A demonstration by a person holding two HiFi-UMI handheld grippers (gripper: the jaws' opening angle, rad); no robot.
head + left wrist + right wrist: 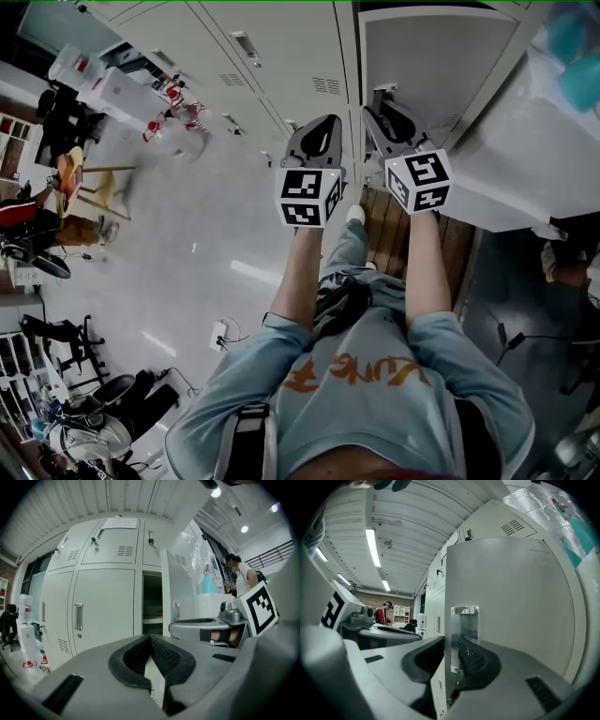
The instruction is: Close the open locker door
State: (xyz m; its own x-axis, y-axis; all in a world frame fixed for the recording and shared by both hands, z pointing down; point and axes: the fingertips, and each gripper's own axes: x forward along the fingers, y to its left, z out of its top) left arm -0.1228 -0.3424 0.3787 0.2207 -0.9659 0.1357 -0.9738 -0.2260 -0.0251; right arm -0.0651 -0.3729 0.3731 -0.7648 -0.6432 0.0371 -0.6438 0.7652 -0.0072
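The open locker door (441, 56) swings out from a row of pale grey lockers. In the right gripper view the door (515, 597) fills the right half, and its metal handle plate (464, 620) sits on the near edge. My right gripper (452, 644) straddles that edge at the handle, one jaw on each side, and a thin gap still shows on the left side. From the head view it (382, 101) is at the door's edge. My left gripper (323, 127) hangs just left of it, shut and empty. The left gripper view has the gripper (151, 639) facing the dark locker opening (152, 602).
Closed lockers (262, 56) run to the left. A white cabinet or counter (534, 159) stands close on the right, behind the open door. Bottles and clutter (173, 112) lie on the floor at left. A person (240, 573) stands at the right, another person (384, 613) far off.
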